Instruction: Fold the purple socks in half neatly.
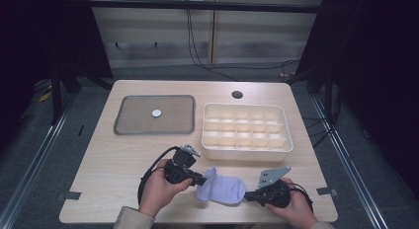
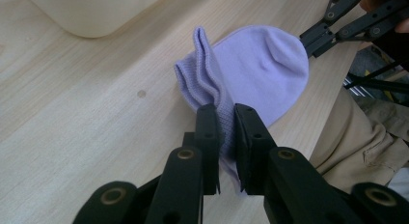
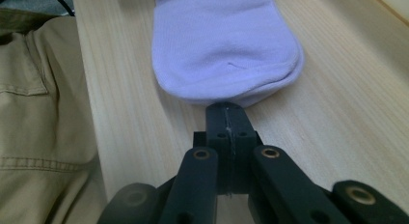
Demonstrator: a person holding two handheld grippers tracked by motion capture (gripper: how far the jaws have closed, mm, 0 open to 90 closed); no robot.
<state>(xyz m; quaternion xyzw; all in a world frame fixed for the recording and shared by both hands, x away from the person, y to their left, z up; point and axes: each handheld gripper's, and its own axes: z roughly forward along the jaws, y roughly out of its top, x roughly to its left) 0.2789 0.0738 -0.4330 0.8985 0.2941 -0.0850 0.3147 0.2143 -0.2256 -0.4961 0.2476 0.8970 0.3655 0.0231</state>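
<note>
Sock [image 1: 221,189], lilac and folded, lies at the table's [image 1: 123,160] near edge, about six o'clock in the high view, stretched between both tools. Left gripper [image 1: 203,180], at nine o'clock of it, is clamped on the ribbed cuff, which bunches between its jaws. Right gripper [image 1: 247,195], at three o'clock, has its jaws pressed tight together at the rounded toe end. Farther off, the compartment box [image 1: 246,149] sits at one o'clock, the grey tray [image 1: 148,130] with a small white disc [image 1: 156,113] at eleven.

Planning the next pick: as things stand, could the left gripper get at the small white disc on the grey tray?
Probably not yet: the left gripper is shut on the purple sock. The path to the disc on the tray looks unobstructed.
</note>
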